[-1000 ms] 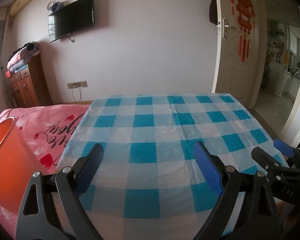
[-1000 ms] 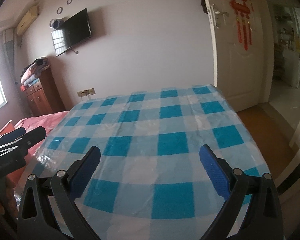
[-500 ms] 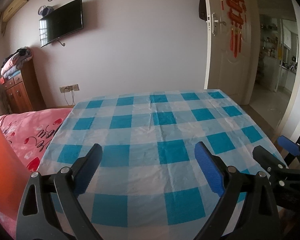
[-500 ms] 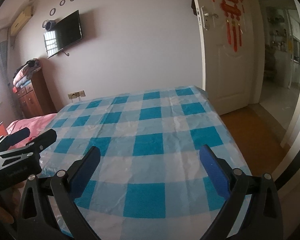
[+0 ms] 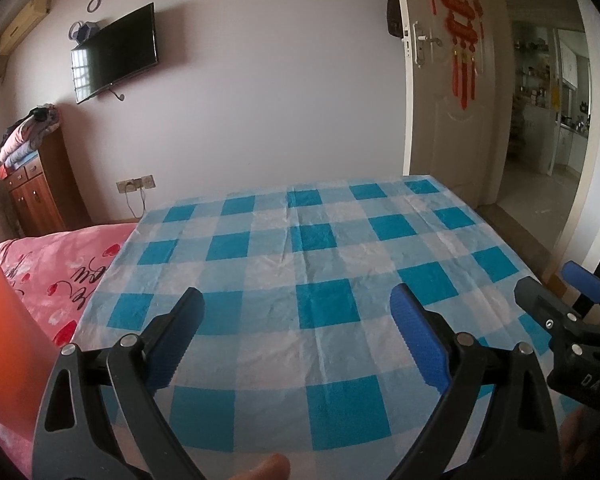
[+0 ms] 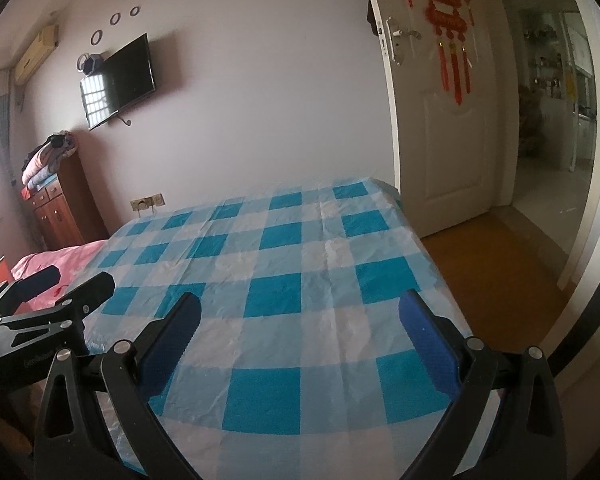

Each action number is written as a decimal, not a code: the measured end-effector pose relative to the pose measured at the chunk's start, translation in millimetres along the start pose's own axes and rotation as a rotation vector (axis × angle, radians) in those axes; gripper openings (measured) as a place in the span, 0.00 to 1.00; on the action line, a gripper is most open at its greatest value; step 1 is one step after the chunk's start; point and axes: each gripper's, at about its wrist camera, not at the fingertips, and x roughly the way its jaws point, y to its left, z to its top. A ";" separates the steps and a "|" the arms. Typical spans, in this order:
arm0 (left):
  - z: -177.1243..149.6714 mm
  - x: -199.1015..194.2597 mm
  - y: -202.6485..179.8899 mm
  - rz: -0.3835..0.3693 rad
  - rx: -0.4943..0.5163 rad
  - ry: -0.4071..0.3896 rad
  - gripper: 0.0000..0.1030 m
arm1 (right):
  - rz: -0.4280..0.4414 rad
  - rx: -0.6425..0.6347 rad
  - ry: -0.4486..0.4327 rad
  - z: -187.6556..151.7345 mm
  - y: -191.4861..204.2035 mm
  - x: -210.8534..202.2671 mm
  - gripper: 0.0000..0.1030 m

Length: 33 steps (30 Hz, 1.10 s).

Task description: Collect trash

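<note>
A table with a blue and white checked cloth fills the middle of both views; it also shows in the right wrist view. No trash shows on it. An orange bin stands at the far left of the left wrist view. My left gripper is open and empty above the table's near edge. My right gripper is open and empty, also above the near edge. Each gripper shows at the other view's edge: the right one, the left one.
A bed with a pink cover lies left of the table. A wooden dresser stands at the back left, with a wall TV above. An open white door at the right leads to a bare wooden floor.
Both views have swung: the bin slid toward the left edge, then back a little. The table stays centred. Both grippers remain open.
</note>
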 end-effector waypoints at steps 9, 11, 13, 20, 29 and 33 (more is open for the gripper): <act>-2.0 -4.2 -2.2 -0.013 -0.006 -0.004 0.95 | -0.018 -0.022 -0.022 0.3 -1.7 -5.2 0.95; -3.4 -3.3 -1.7 -0.018 -0.012 0.005 0.95 | -0.017 -0.030 -0.022 0.2 -0.5 -4.9 0.95; -5.0 -1.7 -0.7 -0.016 -0.019 0.017 0.95 | -0.020 -0.036 -0.019 0.2 0.2 -4.0 0.95; -13.6 10.7 3.1 -0.029 -0.043 0.073 0.95 | -0.025 -0.021 0.016 -1.0 -3.3 2.8 0.95; -32.2 43.8 7.0 -0.029 -0.064 0.218 0.95 | -0.045 -0.047 0.134 -7.2 2.8 27.9 0.95; -41.4 61.4 7.2 -0.020 -0.066 0.303 0.95 | -0.055 -0.041 0.203 -11.8 1.6 41.4 0.95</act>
